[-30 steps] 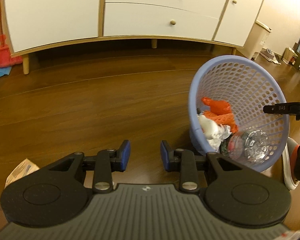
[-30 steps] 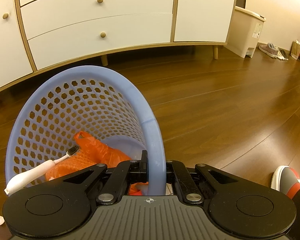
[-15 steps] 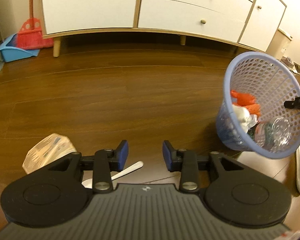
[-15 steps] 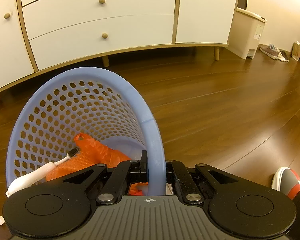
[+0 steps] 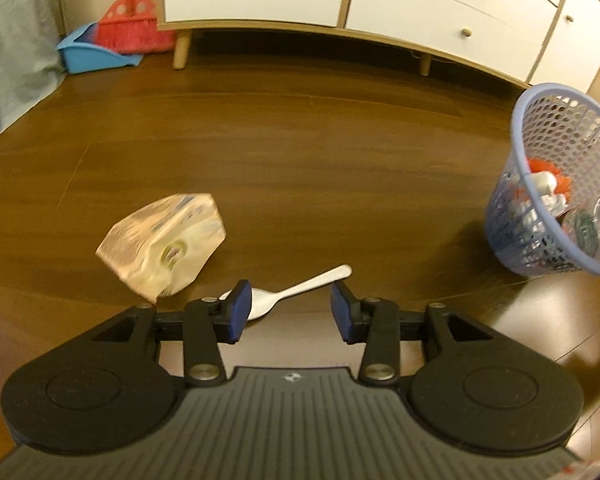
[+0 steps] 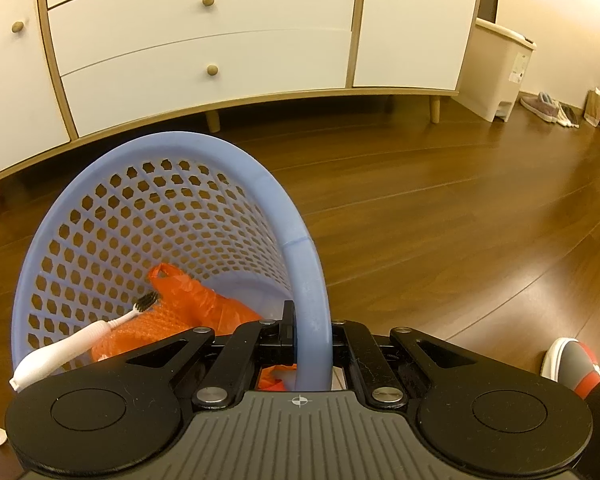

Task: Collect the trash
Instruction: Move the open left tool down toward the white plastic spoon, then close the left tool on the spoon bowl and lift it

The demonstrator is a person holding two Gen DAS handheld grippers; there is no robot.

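left gripper (image 5: 286,306) swung leftward, spoon (image 5: 296,290) and wrapper (image 5: 164,240) newly visible

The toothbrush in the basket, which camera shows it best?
The right wrist view: the toothbrush lies in plain sight, dark bristles against the orange bag, handle over the basket rim. In the left wrist view it cannot be made out.

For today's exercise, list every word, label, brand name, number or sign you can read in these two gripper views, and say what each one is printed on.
No text can be read in either view.
Crumpled packet on the floor: printing present, too blurred to read.
White bin beside the sideboard: a small label, too small to read.
Left gripper and right gripper: small emblems on the bodies only, no lettering.
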